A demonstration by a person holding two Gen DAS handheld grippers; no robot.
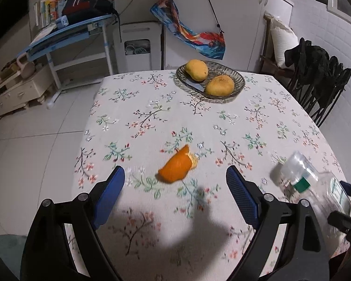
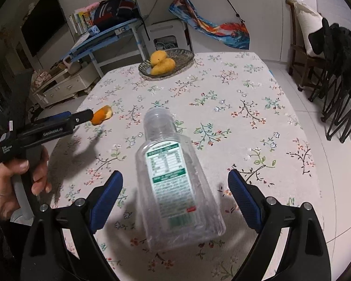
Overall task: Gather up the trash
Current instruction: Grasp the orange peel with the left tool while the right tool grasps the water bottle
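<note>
1. Lying on the flowered tablecloth [image 1: 152,107] are two pieces of trash: one orange peel [image 1: 176,165] and one clear plastic bottle [image 2: 173,187], on its side with no cap and a green-and-white label facing up.
2. One left gripper [image 1: 175,185] hangs just short of the peel, jaws spread wide, nothing between its two blue pads [image 1: 110,194]; the peel sits ahead of the gap, untouched.
3. One right gripper [image 2: 175,194] hovers over the bottle, jaws wide; the bottle lies between the two fingers without either pad pressing on it.
4. One hand [image 2: 14,182] shows in the right view, gripping the left tool's handle.
5. Farther back stands one glass dish [image 1: 236,75] holding two yellow mangoes [image 1: 196,69], well apart from the trash.
6. Beyond the table: one blue desk [image 1: 65,35] and one dark chair [image 1: 320,79].
</note>
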